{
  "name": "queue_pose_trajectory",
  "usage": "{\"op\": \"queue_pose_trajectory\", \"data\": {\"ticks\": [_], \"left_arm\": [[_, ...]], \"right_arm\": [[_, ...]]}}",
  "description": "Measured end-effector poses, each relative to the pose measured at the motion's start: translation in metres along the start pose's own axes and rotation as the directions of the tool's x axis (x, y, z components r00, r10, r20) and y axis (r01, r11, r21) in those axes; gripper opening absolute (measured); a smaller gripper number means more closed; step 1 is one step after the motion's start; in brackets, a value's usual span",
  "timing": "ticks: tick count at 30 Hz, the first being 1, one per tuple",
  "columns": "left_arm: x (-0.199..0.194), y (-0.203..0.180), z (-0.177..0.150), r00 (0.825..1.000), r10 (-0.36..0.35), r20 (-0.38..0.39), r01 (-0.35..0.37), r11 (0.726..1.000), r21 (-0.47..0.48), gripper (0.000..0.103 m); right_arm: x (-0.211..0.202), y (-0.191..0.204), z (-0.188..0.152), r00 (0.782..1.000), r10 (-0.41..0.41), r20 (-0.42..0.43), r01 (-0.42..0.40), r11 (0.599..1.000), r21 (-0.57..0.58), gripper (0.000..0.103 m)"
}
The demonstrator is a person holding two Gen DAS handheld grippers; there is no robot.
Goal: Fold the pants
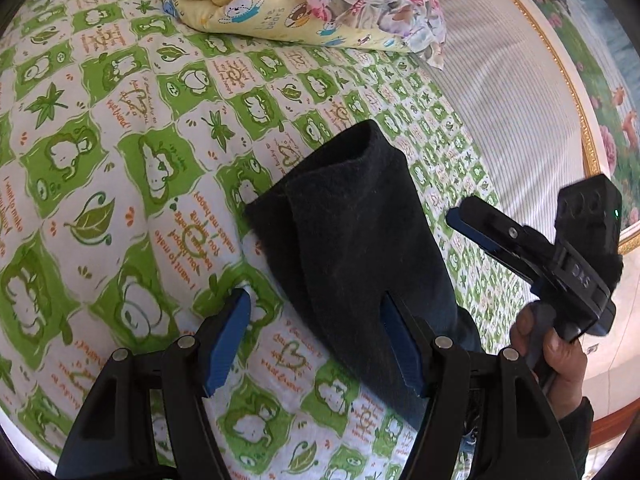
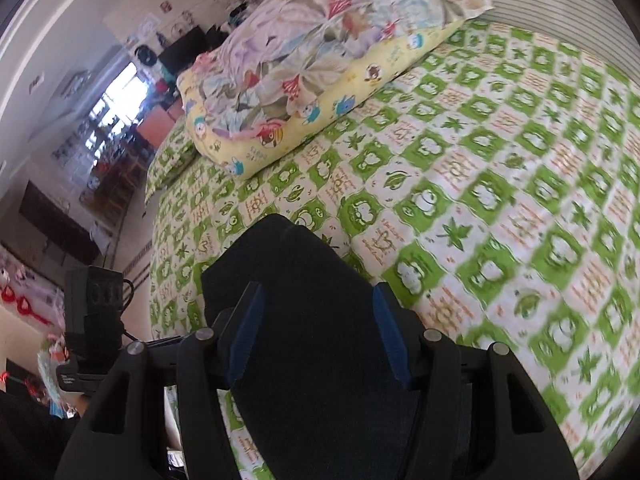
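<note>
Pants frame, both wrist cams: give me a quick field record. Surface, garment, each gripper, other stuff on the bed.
surface: bed with green-and-white printed sheet
garment: black pants, folded into a narrow stack, lying on the sheet
left gripper: open, jaws apart above the pants' near edge, nothing gripped
right gripper: open over the pants, jaws apart, no pinch visible
other: folded floral quilt at the far end
pants end: rounded fold edge points toward the quilt

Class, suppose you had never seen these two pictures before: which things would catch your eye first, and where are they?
The dark folded pants stand out most, lying on the green and white patterned bedspread ahead of the open left gripper. Next comes the colourful floral and yellow pillow at the far end of the bed. The right gripper, held in a hand, hangs beside the pants.
</note>
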State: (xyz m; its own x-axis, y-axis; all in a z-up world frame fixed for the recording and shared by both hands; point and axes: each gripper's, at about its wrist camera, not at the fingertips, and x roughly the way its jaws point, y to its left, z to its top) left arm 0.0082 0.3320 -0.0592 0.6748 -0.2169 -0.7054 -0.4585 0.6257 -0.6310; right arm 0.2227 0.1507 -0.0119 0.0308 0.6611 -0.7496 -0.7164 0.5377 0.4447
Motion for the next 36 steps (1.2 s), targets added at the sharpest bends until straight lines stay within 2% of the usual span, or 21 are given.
{"op": "queue_pose_trajectory", "data": {"ticks": [2, 5, 7, 10, 14, 15, 16, 17, 18, 20, 30, 36], "left_arm": [[0.002, 0.001, 0.002, 1.000, -0.003, 0.011, 0.003, 1.000, -0.011, 0.068], [0.007, -0.001, 0.006, 1.000, 0.008, 0.021, -0.008, 1.000, -0.007, 0.066], [0.009, -0.004, 0.007, 0.999, 0.025, 0.026, -0.025, 1.000, 0.008, 0.065], [0.012, -0.006, 0.008, 0.996, 0.073, 0.045, -0.074, 0.997, 0.019, 0.049], [0.016, -0.003, 0.011, 0.996, 0.074, 0.053, -0.075, 0.997, 0.011, 0.034], [0.016, -0.002, 0.012, 0.996, 0.070, 0.054, -0.071, 0.997, 0.008, 0.033], [0.016, -0.001, 0.012, 0.996, 0.066, 0.054, -0.066, 0.998, 0.002, 0.030], [0.014, -0.002, 0.012, 0.997, 0.059, 0.059, -0.059, 0.998, 0.001, 0.027], [0.012, -0.004, 0.011, 0.997, 0.052, 0.065, -0.053, 0.999, 0.014, 0.025], [0.008, -0.010, 0.010, 0.996, 0.038, 0.075, -0.040, 0.999, 0.031, 0.021], [-0.023, -0.046, 0.002, 0.992, -0.025, 0.120, 0.013, 0.995, 0.101, 0.019], [-0.041, -0.097, -0.016, 0.987, -0.078, 0.141, 0.045, 0.974, 0.224, 0.018]], "right_arm": [[0.012, 0.000, 0.008, 1.000, 0.011, -0.021, -0.012, 1.000, -0.010, 0.058], [0.029, 0.002, 0.019, 0.996, 0.072, -0.057, -0.073, 0.997, -0.019, 0.058], [0.043, 0.006, 0.024, 0.993, 0.070, -0.092, -0.074, 0.996, -0.046, 0.058], [0.056, 0.006, 0.029, 0.992, 0.053, -0.117, -0.060, 0.996, -0.061, 0.057], [0.062, 0.002, 0.032, 0.990, 0.085, -0.114, -0.091, 0.995, -0.047, 0.032], [0.061, 0.002, 0.031, 0.989, 0.098, -0.108, -0.104, 0.994, -0.045, 0.027], [0.060, 0.003, 0.032, 0.990, 0.099, -0.101, -0.104, 0.993, -0.048, 0.024], [0.058, 0.004, 0.031, 0.991, 0.097, -0.092, -0.101, 0.994, -0.049, 0.015], [0.054, 0.004, 0.031, 0.992, 0.096, -0.081, -0.100, 0.994, -0.045, 0.011], [0.045, 0.003, 0.030, 0.994, 0.097, -0.060, -0.099, 0.995, -0.030, 0.008], [-0.014, 0.011, 0.013, 0.987, 0.137, 0.089, -0.139, 0.990, 0.013, 0.006], [-0.069, 0.005, -0.009, 0.966, 0.148, 0.213, -0.165, 0.984, 0.068, 0.006]]}}
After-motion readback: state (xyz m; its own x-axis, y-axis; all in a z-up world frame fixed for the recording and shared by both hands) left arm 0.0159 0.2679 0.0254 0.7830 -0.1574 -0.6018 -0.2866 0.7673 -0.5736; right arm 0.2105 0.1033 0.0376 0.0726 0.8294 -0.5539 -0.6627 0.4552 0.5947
